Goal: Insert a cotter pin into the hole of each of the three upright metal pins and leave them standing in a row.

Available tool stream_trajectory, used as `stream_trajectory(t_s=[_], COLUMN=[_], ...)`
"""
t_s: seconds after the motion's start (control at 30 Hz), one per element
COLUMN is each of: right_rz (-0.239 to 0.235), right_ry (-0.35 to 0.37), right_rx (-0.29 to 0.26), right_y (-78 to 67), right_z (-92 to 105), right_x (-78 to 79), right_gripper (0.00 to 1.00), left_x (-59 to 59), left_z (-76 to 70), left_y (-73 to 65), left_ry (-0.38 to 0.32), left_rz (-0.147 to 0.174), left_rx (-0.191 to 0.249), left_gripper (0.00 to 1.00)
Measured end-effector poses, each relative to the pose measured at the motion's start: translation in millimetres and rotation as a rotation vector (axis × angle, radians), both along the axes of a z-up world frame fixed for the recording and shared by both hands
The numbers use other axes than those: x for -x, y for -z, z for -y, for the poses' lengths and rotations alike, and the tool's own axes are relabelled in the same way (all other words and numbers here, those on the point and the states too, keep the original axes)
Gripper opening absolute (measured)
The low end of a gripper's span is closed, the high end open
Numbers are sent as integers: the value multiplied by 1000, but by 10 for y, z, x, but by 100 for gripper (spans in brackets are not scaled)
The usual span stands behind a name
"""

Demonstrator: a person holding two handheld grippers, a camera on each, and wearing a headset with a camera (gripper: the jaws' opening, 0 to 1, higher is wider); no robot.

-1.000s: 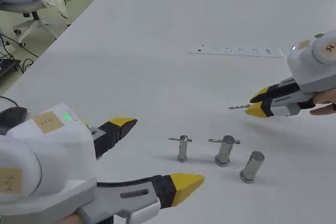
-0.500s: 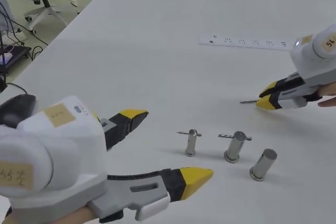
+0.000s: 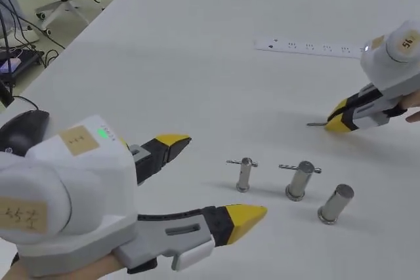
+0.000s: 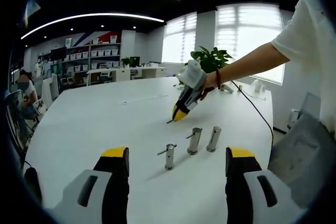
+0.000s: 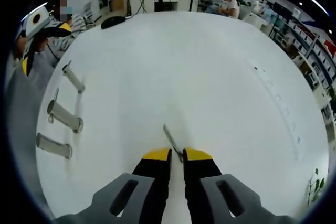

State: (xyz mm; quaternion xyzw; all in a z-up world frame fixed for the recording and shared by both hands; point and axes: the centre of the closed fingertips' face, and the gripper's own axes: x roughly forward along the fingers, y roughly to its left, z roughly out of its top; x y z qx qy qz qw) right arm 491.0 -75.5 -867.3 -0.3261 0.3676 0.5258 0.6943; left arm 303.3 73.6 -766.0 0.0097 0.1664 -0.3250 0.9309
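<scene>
Cotter pin (image 3: pixel 316 124) clamped in right hand-held gripper (image 3: pixel 333 124), aimed for empty rightmost metal pin (image 3: pixel 336 203); left hand-held gripper (image 3: pixel 218 176) apart, idle.

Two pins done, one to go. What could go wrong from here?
The right claw pinches the cotter pin by its end, so it may twist or slip. The bare third pin stands unsupported close to the middle pin; a sideways push could topple both. The left claw is open, steadying nothing.
</scene>
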Motion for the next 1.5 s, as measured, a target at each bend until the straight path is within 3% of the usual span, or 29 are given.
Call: stream_trajectory(t_s=[0.3,0.43,0.77,1.17,1.5], right_rz=[-15,25,96,169,242], right_ry=[-53,-105,-168,-183,-189], right_rx=[66,122,200,223,193], right_y=[4,4,2,-42,-256], right_z=[-8,-11,-25,6,-13], right_x=[34,58,95,66,138], right_gripper=[8,5,3,2,2], left_x=[6,9,12,-13,-58], left_z=[-4,-5,-17,-32,9], left_y=[-7,-6,8,8,-36], left_ry=[-1,1,3,8,31], left_rz=[-2,-4,-11,-22,-20], left_rx=[0,-5,-20,-31,-27], left_gripper=[76,76,76,75,69])
